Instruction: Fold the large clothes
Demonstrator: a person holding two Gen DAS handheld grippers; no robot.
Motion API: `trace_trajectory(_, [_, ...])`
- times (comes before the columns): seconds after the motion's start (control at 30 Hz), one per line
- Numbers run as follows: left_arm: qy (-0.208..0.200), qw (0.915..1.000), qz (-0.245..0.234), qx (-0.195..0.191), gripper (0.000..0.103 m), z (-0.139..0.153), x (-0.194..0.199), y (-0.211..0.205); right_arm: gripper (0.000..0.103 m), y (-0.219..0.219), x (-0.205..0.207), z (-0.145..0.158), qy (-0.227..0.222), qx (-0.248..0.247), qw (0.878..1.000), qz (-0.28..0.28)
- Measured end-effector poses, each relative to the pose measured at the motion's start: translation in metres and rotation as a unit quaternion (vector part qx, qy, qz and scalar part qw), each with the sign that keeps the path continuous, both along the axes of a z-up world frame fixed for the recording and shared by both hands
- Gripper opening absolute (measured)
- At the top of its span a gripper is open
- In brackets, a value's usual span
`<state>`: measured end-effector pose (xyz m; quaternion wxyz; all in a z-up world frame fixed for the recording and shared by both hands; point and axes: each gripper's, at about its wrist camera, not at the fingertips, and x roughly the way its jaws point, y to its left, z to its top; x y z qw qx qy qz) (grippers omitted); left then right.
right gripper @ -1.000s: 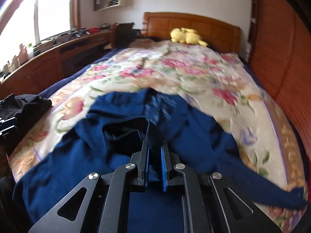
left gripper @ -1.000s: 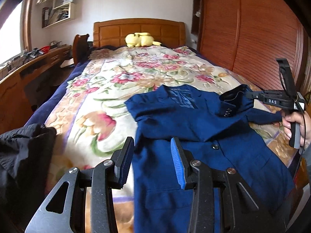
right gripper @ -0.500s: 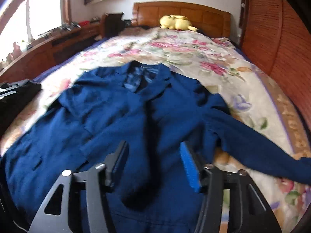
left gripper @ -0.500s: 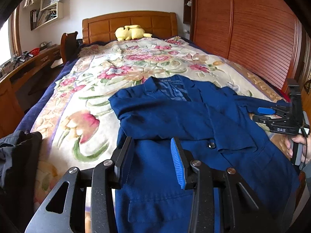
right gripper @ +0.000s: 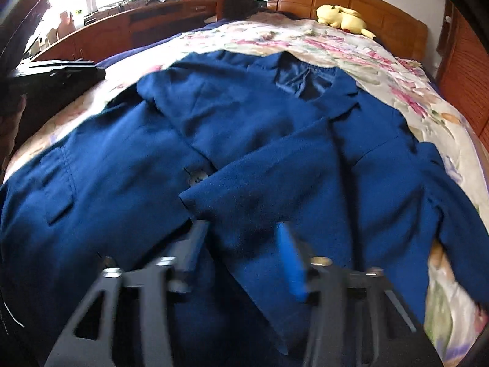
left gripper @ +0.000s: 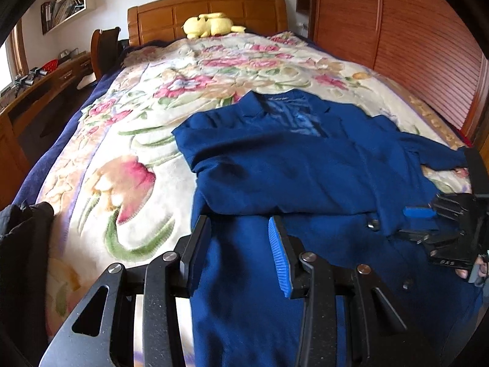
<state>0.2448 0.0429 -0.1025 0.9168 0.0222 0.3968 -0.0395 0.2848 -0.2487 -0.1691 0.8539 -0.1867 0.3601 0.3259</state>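
Note:
A large navy blue jacket (left gripper: 290, 165) lies face up on the floral bedspread (left gripper: 128, 159), both sleeves folded across its chest; it also fills the right wrist view (right gripper: 244, 159). My left gripper (left gripper: 238, 244) is open and empty above the jacket's lower left hem. My right gripper (right gripper: 241, 244) is open and empty just above the folded sleeve cuff (right gripper: 214, 195). The right gripper also shows at the right edge of the left wrist view (left gripper: 418, 223), over the jacket's right side.
A yellow plush toy (left gripper: 211, 26) lies by the wooden headboard (left gripper: 207, 12). Dark clothing (left gripper: 21, 244) is piled at the bed's left edge. A wooden wardrobe wall (left gripper: 406, 30) runs along the right, a desk (right gripper: 122, 27) along the left.
My right gripper carried the sleeve across the jacket's chest, opened and let it go. Both wrist views moved closer to the jacket. My left gripper stayed open.

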Motion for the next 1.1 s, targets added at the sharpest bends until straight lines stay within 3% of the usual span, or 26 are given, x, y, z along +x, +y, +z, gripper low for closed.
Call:
trace_trajectory(0.03, [0.001,1.0000,0.001,0.003,0.040,-0.002,0.005,0.000,0.007,-0.001,0.000,0.001,-0.002,0.002,1.000,0.002])
trace_trajectory(0.07, [0.004,1.0000,0.003,0.008,0.040,-0.005,0.010,0.001,0.005,-0.002,-0.001,0.005,-0.008,0.006,1.000,0.003])
trace_trajectory(0.23, [0.011,0.9997,0.002,0.020,0.040,-0.014,0.030,0.002,0.004,-0.033,-0.004,0.038,-0.042,0.061,0.997,-0.025])
trace_trajectory(0.37, [0.023,0.9993,0.006,0.029,0.040,-0.022,0.045,0.000,0.004,-0.067,0.009,0.053,-0.084,0.066,0.990,-0.089])
trace_trajectory(0.5, [0.027,0.9993,0.007,0.025,0.040,-0.027,0.054,0.000,0.004,-0.096,0.028,0.047,-0.086,0.053,0.984,-0.146])
trace_trajectory(0.7, [0.046,0.9984,0.024,0.023,0.040,-0.040,0.067,0.007,0.005,-0.128,0.053,0.034,-0.053,0.051,0.975,-0.209])
trace_trajectory(0.83, [0.056,0.9978,0.031,0.020,0.040,-0.047,0.073,0.013,0.028,-0.145,0.063,0.041,-0.049,0.072,0.965,-0.248])
trace_trajectory(0.9, [0.062,0.9974,0.030,0.019,0.040,-0.050,0.075,0.015,0.031,-0.152,0.054,0.049,-0.058,0.081,0.963,-0.251])
trace_trajectory(1.03, [0.070,0.9972,0.017,0.019,0.020,-0.054,0.077,0.012,0.032,-0.146,0.044,0.051,-0.052,0.105,0.968,-0.222])
trace_trajectory(1.1, [0.071,0.9972,0.015,0.016,0.015,-0.055,0.077,0.014,0.032,-0.140,0.042,0.042,-0.044,0.102,0.973,-0.200])
